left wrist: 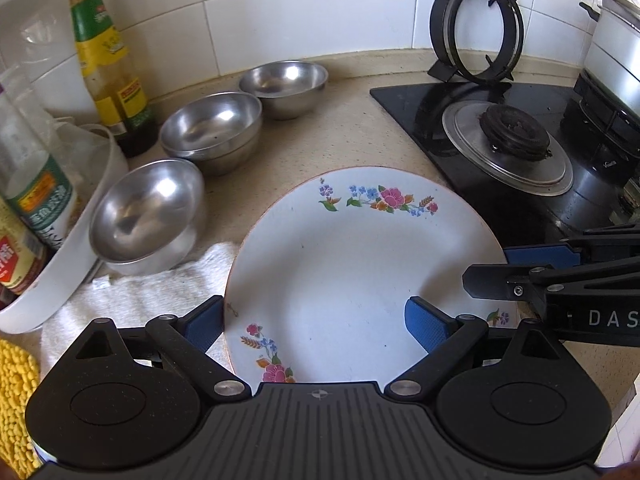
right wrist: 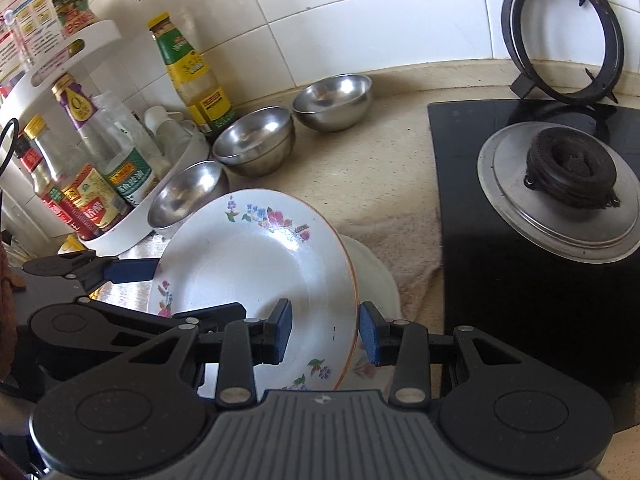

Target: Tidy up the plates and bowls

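Note:
A white floral plate [left wrist: 352,264] hangs tilted above a second plate [right wrist: 378,276] that lies on a towel [right wrist: 412,240]. My right gripper [right wrist: 326,334] is shut on the tilted plate's [right wrist: 248,272] right rim, one pad inside and one underneath. In the left wrist view it [left wrist: 488,266] reaches in from the right. My left gripper [left wrist: 316,324] is wide open, straddling the plate's near left rim without touching. Steel bowls stand along the back left: a single one [left wrist: 282,80], a nested stack [left wrist: 212,126] and a nearer tilted stack [left wrist: 146,210].
A black gas hob [left wrist: 500,128] with a burner [left wrist: 516,128] lies to the right, and a pan ring [left wrist: 476,28] leans on the tiled wall. A pot [left wrist: 616,44] stands at the far right. Sauce bottles [right wrist: 192,72] and a white rack [right wrist: 132,216] crowd the left.

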Tool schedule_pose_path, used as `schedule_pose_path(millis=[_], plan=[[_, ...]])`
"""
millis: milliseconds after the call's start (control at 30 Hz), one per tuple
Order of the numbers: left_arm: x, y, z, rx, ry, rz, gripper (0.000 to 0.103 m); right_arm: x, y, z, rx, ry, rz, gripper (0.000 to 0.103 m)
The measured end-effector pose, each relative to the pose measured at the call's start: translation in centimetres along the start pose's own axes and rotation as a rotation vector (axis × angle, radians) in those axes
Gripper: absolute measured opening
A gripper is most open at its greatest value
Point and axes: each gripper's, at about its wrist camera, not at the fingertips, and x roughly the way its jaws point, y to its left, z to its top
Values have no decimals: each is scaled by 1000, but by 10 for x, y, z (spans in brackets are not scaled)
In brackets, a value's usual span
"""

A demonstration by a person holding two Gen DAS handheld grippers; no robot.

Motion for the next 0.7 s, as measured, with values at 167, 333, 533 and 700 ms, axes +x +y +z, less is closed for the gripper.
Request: schedule_pose_path(millis=[167, 333, 533, 700], plan=[[8, -4, 5, 3, 14, -5, 96, 5, -7, 2, 6, 13, -7, 40], [15, -6, 8, -5, 33, -4, 95, 12, -12, 6, 4, 23, -9, 40], [22, -6, 11, -17, 52, 0, 94, 19, -15, 9, -9, 33, -10, 40], [27, -4, 14, -22, 60, 4, 93, 25, -17, 13, -20, 42, -12, 40]])
